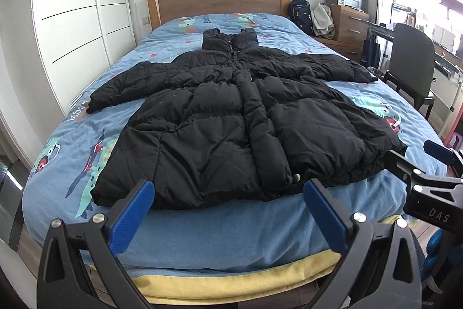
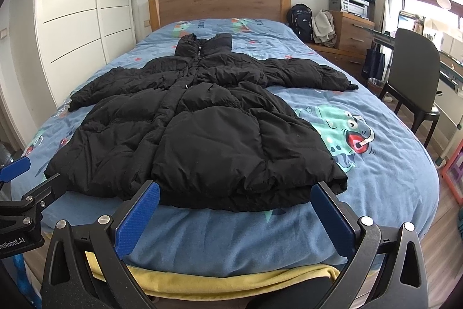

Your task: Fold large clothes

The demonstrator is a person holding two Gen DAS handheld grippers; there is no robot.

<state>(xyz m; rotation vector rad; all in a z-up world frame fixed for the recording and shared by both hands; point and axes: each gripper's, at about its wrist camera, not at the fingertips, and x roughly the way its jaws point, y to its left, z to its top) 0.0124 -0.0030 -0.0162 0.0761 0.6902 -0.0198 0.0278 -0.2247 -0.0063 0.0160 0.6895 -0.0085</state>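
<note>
"DAS" shows in pale letters on the right gripper (image 1: 434, 164); "enRobot.AI", cut off, marks the left gripper (image 2: 17, 173).

A black backpack (image 1: 301, 15) leans beside the wooden headboard (image 1: 217, 0), near a dark chair (image 1: 411, 62).

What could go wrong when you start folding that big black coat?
The coat is puffy, so folds may spring open or slip from a hand-held gripper. Its sleeves spread wide, one reaching the bed's edge, so it could slide off. Both grippers are open, away from it.
</note>
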